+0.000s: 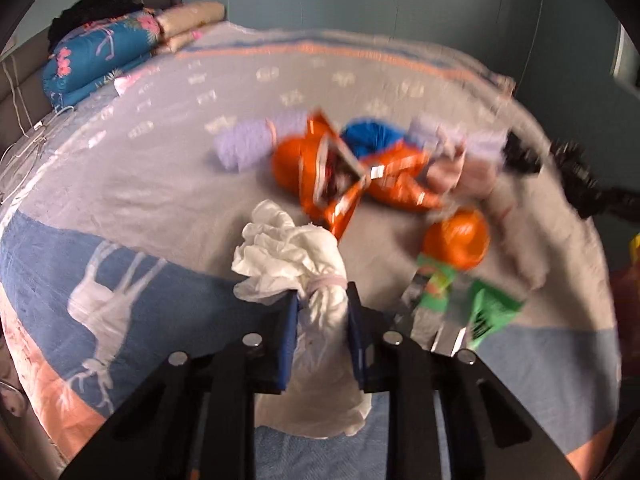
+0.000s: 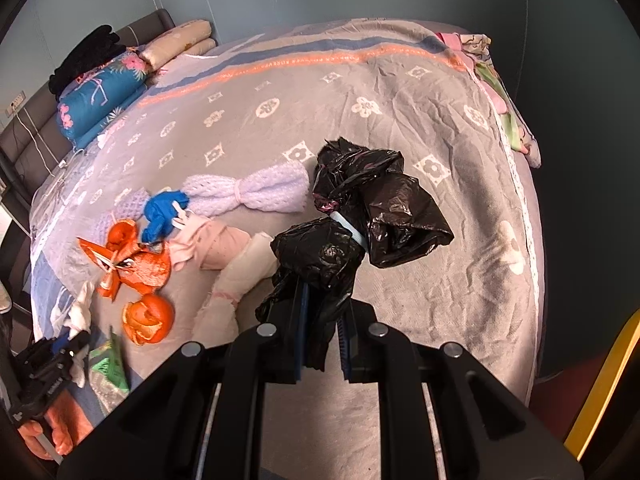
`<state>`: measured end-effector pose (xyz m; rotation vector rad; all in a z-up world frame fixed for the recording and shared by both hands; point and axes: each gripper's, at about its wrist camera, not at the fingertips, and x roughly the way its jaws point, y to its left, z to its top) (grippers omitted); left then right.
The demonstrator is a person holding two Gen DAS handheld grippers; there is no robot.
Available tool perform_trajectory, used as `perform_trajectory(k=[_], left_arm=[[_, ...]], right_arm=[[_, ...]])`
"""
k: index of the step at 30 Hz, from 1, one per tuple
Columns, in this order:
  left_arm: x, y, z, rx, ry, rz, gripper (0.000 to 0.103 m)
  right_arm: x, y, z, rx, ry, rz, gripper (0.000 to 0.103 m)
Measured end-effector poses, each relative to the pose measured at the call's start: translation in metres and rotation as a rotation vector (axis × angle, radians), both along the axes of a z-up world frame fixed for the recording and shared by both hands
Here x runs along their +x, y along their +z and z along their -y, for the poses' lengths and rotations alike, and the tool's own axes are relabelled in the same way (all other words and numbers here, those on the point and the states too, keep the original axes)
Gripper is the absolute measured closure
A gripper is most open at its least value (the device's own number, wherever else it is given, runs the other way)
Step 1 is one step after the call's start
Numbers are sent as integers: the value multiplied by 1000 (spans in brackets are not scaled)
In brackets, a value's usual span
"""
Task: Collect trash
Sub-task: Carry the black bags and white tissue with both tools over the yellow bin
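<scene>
My left gripper [image 1: 322, 312] is shut on a crumpled white tissue bundle [image 1: 288, 256] tied with a pink band and holds it just above the bed. In the right wrist view this gripper [image 2: 76, 344] shows at the lower left with the white bundle. My right gripper [image 2: 324, 308] is shut on a black plastic bag [image 2: 360, 216] bound with a pale blue band, lifted over the blanket. Loose on the bed lie an orange snack wrapper [image 1: 340, 176], orange peel [image 2: 148, 318], a green wrapper [image 2: 110, 364] and a blue glove [image 2: 162, 212].
The grey flowered blanket [image 2: 400, 128] covers the bed. Lilac knitted [image 2: 248, 192], pink [image 2: 216, 244] and white [image 2: 240, 280] tied bundles lie mid-bed. A folded blue floral quilt [image 2: 100, 92] and pillows [image 2: 176, 44] sit at the headboard. Something yellow [image 2: 600, 380] stands beyond the bed's right edge.
</scene>
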<state>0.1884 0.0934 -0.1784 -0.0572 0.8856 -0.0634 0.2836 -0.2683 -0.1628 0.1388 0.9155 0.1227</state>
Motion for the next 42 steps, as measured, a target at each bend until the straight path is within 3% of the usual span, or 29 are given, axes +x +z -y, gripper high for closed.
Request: perform_trajectory(k=[9, 16, 25, 34, 42], left_arm=[[-16, 43, 8, -109, 19, 125, 82], [-35, 65, 81, -118, -128, 170, 81], [-49, 90, 195, -140, -321, 190, 81], [-66, 115, 289, -177, -500, 197, 81], [-72, 115, 348, -218, -601, 177, 81]], right_arm=[[-40, 46, 12, 65, 75, 71, 90], [-101, 87, 53, 83, 96, 140, 90], [-165, 140, 124, 103, -29, 245, 90], [-206, 177, 180, 122, -182, 278, 90], [-232, 170, 239, 115, -278, 209, 90]])
